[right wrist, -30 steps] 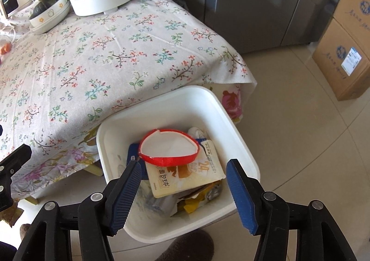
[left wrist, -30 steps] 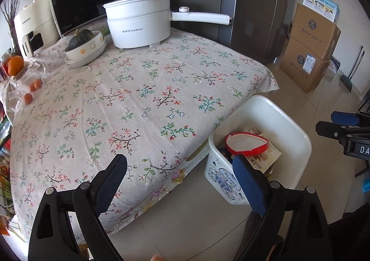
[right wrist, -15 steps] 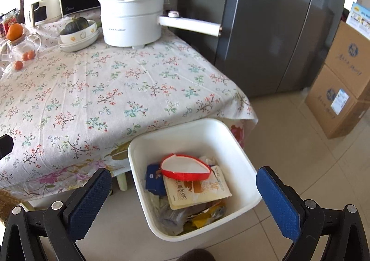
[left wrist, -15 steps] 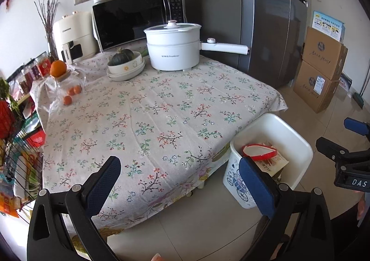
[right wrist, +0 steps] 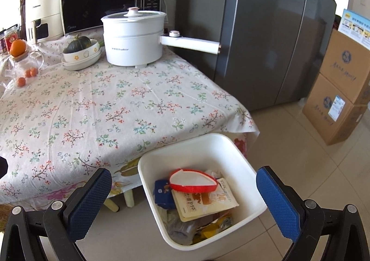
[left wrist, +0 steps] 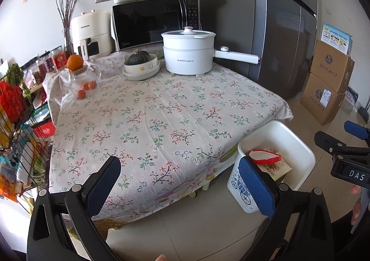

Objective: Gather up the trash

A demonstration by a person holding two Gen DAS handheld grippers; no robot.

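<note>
Lying in bin (right wrist: 233,145), trash (right wrist: 198,194) sits below empty, spread right tool (right wrist: 183,201).

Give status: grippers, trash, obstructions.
Left gripper and right gripper open, both empty; right's jaws just opened. Red-rimmed lid and wrappers in white bin beside table. No loose trash visible, nothing blocking.

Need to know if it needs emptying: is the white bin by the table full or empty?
Partly full. The white bin holds wrappers and a red-rimmed lid, well below its rim.
</note>
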